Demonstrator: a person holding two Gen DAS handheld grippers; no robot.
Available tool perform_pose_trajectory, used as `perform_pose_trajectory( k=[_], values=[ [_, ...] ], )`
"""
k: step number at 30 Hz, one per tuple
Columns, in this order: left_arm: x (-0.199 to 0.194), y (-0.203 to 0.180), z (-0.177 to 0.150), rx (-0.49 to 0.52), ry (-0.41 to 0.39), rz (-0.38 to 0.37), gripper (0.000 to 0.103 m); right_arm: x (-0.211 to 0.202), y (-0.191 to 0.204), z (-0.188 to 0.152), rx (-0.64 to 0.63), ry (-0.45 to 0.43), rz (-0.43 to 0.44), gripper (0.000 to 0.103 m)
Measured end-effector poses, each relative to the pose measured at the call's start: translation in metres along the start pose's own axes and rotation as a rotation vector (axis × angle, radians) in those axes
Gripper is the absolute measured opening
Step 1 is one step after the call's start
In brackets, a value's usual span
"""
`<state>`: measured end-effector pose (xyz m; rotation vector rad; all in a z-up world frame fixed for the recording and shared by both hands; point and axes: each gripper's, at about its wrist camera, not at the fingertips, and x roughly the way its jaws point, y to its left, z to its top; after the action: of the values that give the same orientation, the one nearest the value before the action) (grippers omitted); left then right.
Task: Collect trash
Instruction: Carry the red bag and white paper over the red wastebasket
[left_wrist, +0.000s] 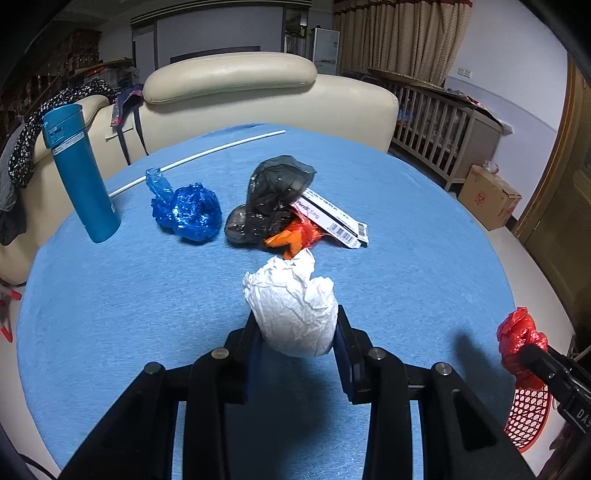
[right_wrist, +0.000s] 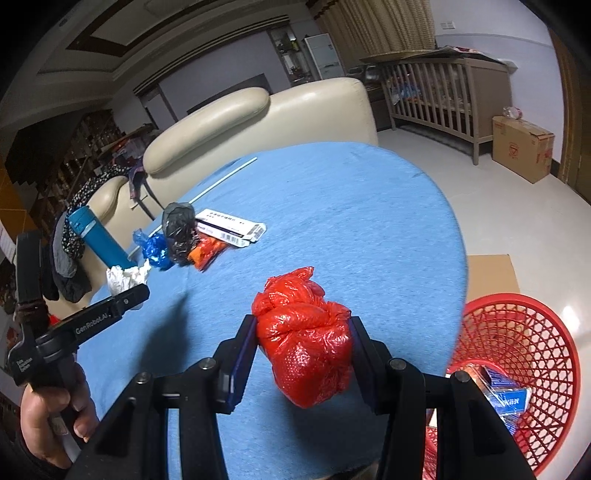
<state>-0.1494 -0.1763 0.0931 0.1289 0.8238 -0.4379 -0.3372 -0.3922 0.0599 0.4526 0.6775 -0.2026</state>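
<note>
We see the left gripper clamped on a crinkled white paper ball over the blue cloth table. The right gripper pinches a glossy red plastic bag wad beside the red mesh basket.

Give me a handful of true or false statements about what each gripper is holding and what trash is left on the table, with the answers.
1. The left gripper is closed on a white paper ball. True.
2. The right gripper holds a blue bag. False: its jaws clamp a red plastic bag; the blue bag lies on the table.
3. The red basket stands on the table. False: it sits on the floor beside the table's edge.
4. A black bag lies on the table next to a barcoded box. True.
5. The teal bottle lies on its side. False: it stands upright.
</note>
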Motion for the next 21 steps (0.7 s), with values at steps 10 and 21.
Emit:
perform_pose_trajectory(
  k=[10,21],
  values=[
    [0.001,-0.02,-0.001,0.038,0.005,-0.024,0.037,-0.019,-0.022,-0.002,0.04,-0.031,-0.038,0.052],
    [0.002,-0.047,-0.004,0.09,0.013,-0.057,0.037,-0.043,-0.057,-0.008,0.091,-0.058,-0.105,0.052]
  ],
)
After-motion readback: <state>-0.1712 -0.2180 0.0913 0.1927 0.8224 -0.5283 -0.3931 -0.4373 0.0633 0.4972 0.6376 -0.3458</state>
